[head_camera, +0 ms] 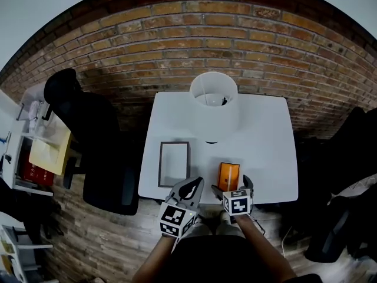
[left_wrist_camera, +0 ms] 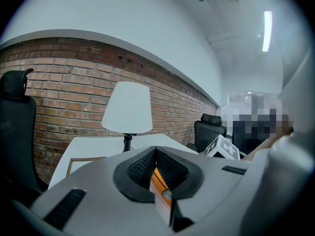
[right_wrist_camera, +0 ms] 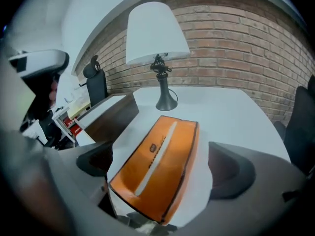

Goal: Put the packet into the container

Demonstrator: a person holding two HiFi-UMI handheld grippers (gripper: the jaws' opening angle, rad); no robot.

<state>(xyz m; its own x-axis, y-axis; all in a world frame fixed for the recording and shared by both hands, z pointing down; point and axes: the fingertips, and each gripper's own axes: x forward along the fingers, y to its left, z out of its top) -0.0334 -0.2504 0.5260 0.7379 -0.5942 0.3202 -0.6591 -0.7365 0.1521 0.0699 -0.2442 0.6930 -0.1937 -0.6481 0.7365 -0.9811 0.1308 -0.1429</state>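
A: Packet (head_camera: 228, 176) lies flat on tabletop (head_camera: 265, 146) by the near edge, container (head_camera: 174, 163) beside it. Right claw (head_camera: 231, 186) spread astride it, not pinching.
B: Close squarely on its long sides, then lift level. Left claw (head_camera: 192, 186) pressed together, empty; keep it clear.

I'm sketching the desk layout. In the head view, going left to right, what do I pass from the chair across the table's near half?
Chair → container → packet. I left out the lamp because it sits farther back and overlaps the packet's span.
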